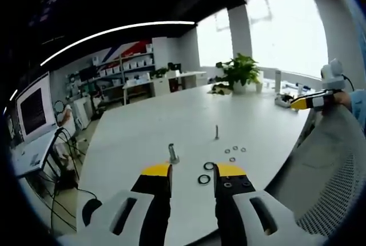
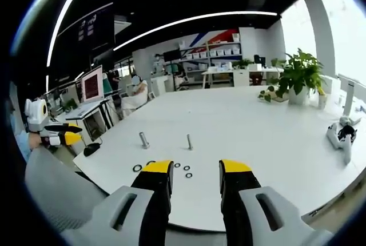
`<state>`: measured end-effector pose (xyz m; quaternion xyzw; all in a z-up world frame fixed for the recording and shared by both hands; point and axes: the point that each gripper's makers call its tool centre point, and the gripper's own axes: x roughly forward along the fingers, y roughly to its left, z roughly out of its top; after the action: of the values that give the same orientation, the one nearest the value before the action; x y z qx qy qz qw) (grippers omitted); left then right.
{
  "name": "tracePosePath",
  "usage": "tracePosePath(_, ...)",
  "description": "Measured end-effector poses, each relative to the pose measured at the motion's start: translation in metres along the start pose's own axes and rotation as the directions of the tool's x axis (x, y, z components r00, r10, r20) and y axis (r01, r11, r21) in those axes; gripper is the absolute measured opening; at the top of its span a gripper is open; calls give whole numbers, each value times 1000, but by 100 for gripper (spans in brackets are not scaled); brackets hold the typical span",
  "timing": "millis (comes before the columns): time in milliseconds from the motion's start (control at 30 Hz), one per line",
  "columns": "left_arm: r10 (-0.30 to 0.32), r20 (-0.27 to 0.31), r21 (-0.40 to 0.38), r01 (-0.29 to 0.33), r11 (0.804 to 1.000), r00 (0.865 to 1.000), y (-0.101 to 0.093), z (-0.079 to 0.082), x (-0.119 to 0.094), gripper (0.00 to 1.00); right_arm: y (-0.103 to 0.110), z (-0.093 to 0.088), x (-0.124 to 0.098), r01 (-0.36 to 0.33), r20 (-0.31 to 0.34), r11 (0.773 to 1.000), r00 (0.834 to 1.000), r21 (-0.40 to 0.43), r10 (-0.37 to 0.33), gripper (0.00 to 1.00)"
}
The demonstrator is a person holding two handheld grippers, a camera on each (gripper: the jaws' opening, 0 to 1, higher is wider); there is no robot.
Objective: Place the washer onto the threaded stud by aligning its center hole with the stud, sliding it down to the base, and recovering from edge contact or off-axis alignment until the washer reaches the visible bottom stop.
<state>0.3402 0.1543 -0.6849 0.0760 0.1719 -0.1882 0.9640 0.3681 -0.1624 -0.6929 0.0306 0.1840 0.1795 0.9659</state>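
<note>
Two threaded studs stand upright on the white table (image 1: 171,114): a thicker stud (image 1: 172,153) to the left and a thin stud (image 1: 217,132) farther off. Two large black washers (image 1: 204,179) lie just past my left gripper (image 1: 193,171), and several small washers (image 1: 235,149) lie to the right of them. My left gripper is open and holds nothing. In the right gripper view the thick stud (image 2: 143,139), the thin stud (image 2: 189,141) and the washers (image 2: 186,168) lie ahead of my right gripper (image 2: 196,167), also open and empty.
A grey mesh chair back (image 1: 337,166) rises at the right, with the right gripper (image 1: 309,102) in a hand above it. A potted plant (image 2: 298,77) and a white device (image 2: 340,134) sit on the table's far side. The left gripper (image 2: 63,137) shows at the left.
</note>
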Motion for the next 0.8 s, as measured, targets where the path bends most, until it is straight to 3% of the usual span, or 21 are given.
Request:
tracePosePath(533, 0, -18, 5, 0, 1000, 1000, -2, -2, 2, 26, -1, 0, 1, -11, -5, 1000, 1000, -1, 11, 33)
tracePosePath(800, -12, -22, 5, 12, 1000, 1000, -8, -3, 1, 24, -3, -8, 2, -10, -51, 1000, 999, -2, 10, 33)
